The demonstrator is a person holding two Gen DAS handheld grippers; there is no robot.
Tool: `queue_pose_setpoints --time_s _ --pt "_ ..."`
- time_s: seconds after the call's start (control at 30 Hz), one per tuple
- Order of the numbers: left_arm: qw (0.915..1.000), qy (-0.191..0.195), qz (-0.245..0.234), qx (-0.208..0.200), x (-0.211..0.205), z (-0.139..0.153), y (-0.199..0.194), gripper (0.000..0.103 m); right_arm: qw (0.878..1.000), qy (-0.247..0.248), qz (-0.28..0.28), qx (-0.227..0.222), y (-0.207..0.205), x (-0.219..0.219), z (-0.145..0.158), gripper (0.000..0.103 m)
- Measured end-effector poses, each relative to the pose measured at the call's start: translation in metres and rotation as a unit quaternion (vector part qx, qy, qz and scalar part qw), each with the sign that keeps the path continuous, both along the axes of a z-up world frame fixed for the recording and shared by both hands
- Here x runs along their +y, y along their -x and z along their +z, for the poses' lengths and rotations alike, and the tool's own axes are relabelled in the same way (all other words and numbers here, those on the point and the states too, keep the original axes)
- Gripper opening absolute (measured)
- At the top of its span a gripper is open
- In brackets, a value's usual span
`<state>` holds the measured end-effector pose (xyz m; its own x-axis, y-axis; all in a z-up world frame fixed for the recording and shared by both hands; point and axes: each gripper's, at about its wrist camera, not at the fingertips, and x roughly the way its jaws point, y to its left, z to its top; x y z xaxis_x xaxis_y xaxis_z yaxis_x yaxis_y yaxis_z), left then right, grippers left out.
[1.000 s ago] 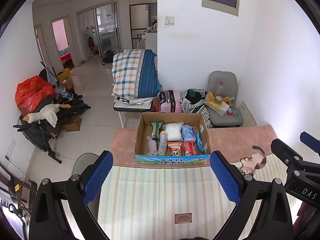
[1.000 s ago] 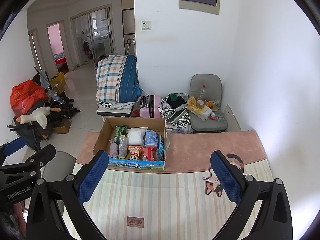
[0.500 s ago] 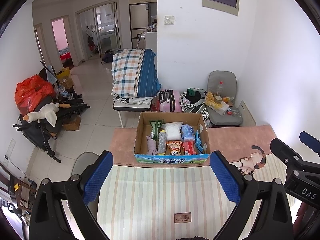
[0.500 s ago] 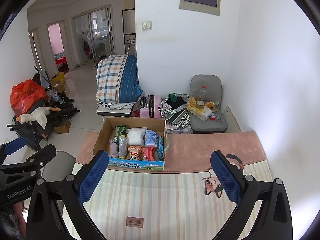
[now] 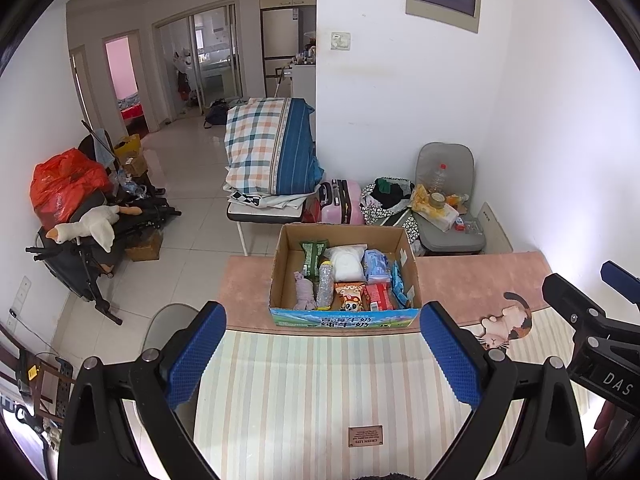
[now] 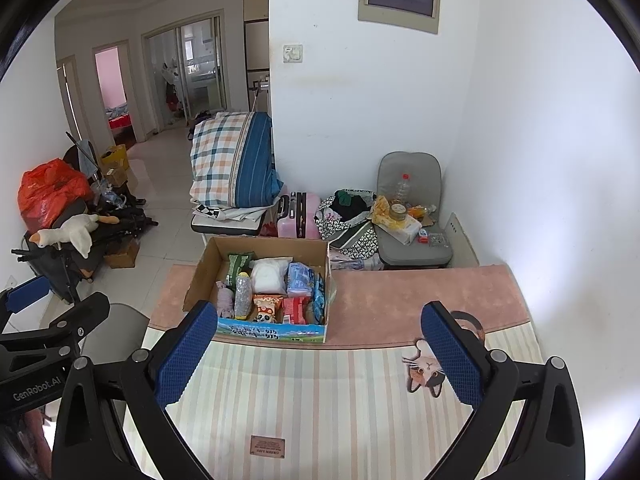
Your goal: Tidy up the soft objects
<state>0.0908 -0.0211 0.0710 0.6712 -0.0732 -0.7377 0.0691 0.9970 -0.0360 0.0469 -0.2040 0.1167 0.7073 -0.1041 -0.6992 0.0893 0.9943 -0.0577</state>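
Observation:
An open cardboard box stands at the far side of the striped mat; it also shows in the right wrist view. Inside lie a white soft pouch, a pale purple plush, a plastic bottle, a green packet, blue tissue packs and red snack bags. My left gripper is open and empty, held above the mat short of the box. My right gripper is open and empty, to the right of the box front.
A cat-shaped mat lies at the right of the table. Beyond the table stand a folding bed with a plaid quilt, a pink suitcase, a grey chair with clutter, and a stroller with a goose plush.

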Motion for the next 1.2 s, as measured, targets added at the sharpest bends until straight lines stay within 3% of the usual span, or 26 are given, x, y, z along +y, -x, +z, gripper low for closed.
queue_pose_setpoints --time_s 1.2 --pt "1.0 -0.005 0.002 0.003 0.0 -0.012 0.003 0.103 1.0 0.004 0.0 -0.003 -0.005 -0.001 0.006 0.103"
